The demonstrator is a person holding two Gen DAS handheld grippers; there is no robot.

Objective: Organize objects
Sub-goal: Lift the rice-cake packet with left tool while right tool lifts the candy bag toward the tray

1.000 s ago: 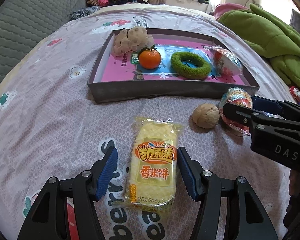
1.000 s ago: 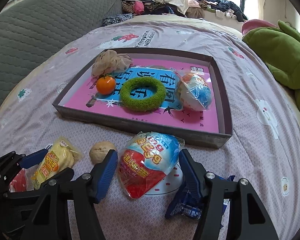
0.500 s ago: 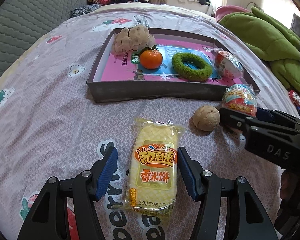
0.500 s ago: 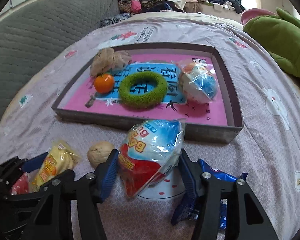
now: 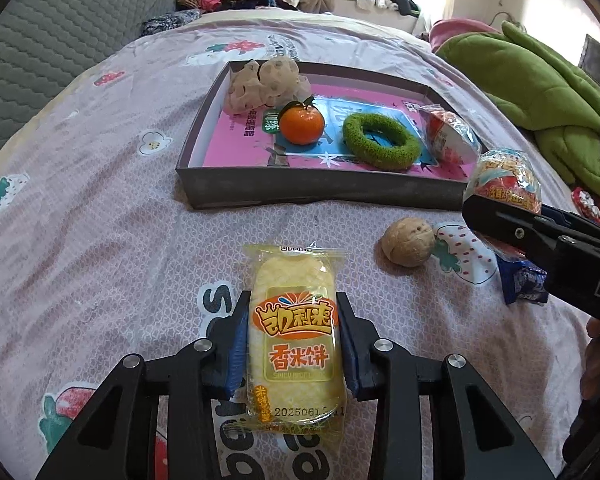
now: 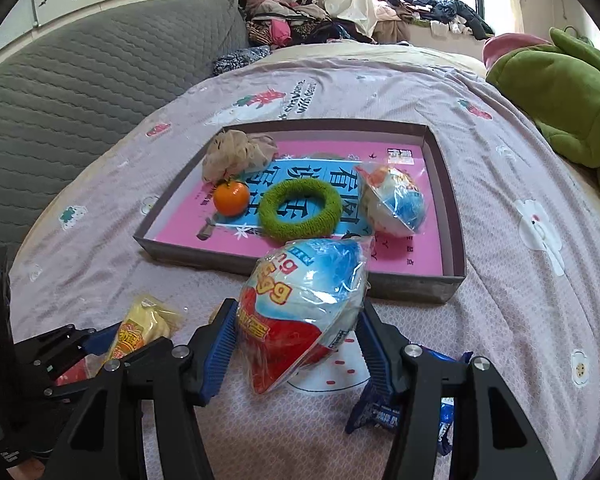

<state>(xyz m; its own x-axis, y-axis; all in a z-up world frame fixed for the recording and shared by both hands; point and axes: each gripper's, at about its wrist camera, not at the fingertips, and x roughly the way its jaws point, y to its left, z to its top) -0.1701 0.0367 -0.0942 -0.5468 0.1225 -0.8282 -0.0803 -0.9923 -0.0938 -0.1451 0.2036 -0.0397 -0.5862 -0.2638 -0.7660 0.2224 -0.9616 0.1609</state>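
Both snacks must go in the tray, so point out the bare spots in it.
Free: the tray floor along the far wall, behind the green ring and wrapped egg; also the near left corner, before the orange. Crowded: the middle row, where orange, ring and egg sit close together, and the far left corner under the beige scrunchie.

One tray (image 6: 452, 280). In it: one tangerine (image 6: 231, 198), one green ring (image 6: 300, 211), one beige scrunchie (image 6: 236, 154), one wrapped egg toy (image 6: 396, 204). Outside it: a second egg toy (image 6: 300, 316), one rice cracker packet (image 5: 294, 344), one walnut (image 5: 408, 247), one blue wrapper (image 5: 524, 285).
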